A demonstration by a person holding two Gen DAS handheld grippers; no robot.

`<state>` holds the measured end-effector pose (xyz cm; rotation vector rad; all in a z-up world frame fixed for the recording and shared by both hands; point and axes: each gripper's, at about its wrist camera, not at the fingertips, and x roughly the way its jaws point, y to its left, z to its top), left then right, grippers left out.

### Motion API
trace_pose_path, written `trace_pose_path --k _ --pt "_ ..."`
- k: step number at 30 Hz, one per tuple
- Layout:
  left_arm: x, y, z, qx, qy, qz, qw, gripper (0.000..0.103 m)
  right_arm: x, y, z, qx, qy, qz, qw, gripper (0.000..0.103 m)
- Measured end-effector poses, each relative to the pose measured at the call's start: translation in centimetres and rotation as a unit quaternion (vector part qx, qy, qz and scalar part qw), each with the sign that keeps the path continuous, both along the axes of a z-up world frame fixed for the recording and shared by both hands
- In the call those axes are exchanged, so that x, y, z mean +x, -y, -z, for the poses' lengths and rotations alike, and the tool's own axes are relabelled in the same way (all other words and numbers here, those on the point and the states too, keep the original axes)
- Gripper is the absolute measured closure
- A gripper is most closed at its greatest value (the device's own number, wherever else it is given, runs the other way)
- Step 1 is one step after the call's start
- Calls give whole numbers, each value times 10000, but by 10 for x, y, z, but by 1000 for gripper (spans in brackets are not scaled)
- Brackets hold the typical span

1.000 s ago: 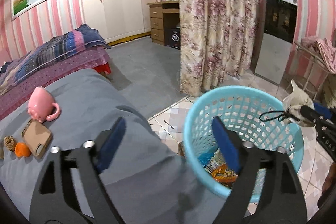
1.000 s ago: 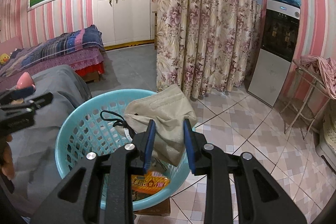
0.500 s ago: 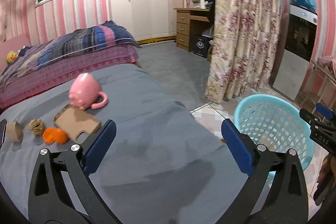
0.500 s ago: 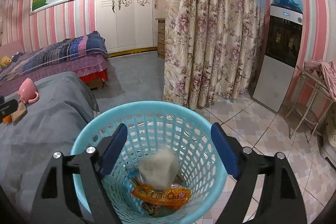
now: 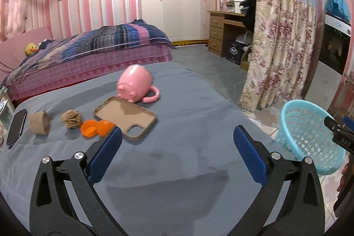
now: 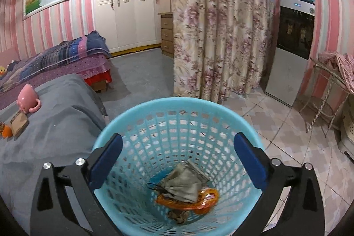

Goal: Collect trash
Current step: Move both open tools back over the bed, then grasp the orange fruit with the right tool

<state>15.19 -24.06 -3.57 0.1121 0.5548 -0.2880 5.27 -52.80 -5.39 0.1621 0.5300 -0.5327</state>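
The light blue basket (image 6: 177, 101) stands on the tiled floor just beyond my right gripper (image 6: 177, 145), whose jaws are opening with nothing between them. A beige face mask (image 6: 183, 183) lies in the basket on an orange wrapper (image 6: 208, 198). My left gripper (image 5: 177, 138) hangs open and empty over the grey bed cover (image 5: 188, 125). Ahead of it to the left lie orange scraps (image 5: 95, 128), a crumpled brown paper ball (image 5: 71, 118) and a brown paper cup (image 5: 39, 123). The same basket (image 5: 305, 143) shows at the right of the left wrist view.
A tan phone case (image 5: 126, 116), a tipped pink pig mug (image 5: 135, 86) and a black phone (image 5: 16, 127) also lie on the cover. A second bed (image 5: 88, 54) stands behind. A floral curtain (image 6: 216, 41) and a wire rack (image 6: 327, 98) stand beyond the basket.
My right gripper opened and the beige face mask dropped from it into the basket. My left gripper swung left, away from the basket and over the bed cover, and opened a little wider.
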Motion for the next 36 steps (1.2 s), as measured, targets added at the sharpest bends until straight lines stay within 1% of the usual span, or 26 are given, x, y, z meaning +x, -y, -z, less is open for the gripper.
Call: trace_pose_path --k 3,7,11,14,16,20,23,26,30,36 --pt "6 -12 -2 -15 16 -84 10000 6 11 -24 -3 -124 29 -172 9998 5" --pt "12 -34 -5 55 53 -204 9998 6 29 -58 -3 -186 7 -536 9984 5" --pt "20 -57 -10 66 59 -308 9995 6 55 -98 -4 -319 -128 -1018 9942 5" --pt "27 -82 -13 125 123 -543 9984 6 71 -124 -10 -408 -119 -1345 9900 5" --pt "32 -99 -14 62 95 -689 9976 6 85 -143 -17 -325 -66 -1614 9863 5" --pt "41 -131 -16 -7 92 -1019 9948 6 104 -175 -27 -192 50 -1918 9812 5" --pt "51 -160 -14 -37 47 -1306 9914 6 121 -203 -32 -198 52 -2130 9768 5" --pt "61 -188 -8 107 -36 -1672 9859 6 137 -228 -31 -158 34 -2315 9727 5" --pt "68 -219 -6 53 -72 -1951 9807 6 157 -256 -22 -110 -70 -2484 9686 5" --pt "77 -251 1 24 -126 -2330 9724 6 172 -284 -2 -161 -220 -2700 9625 5"
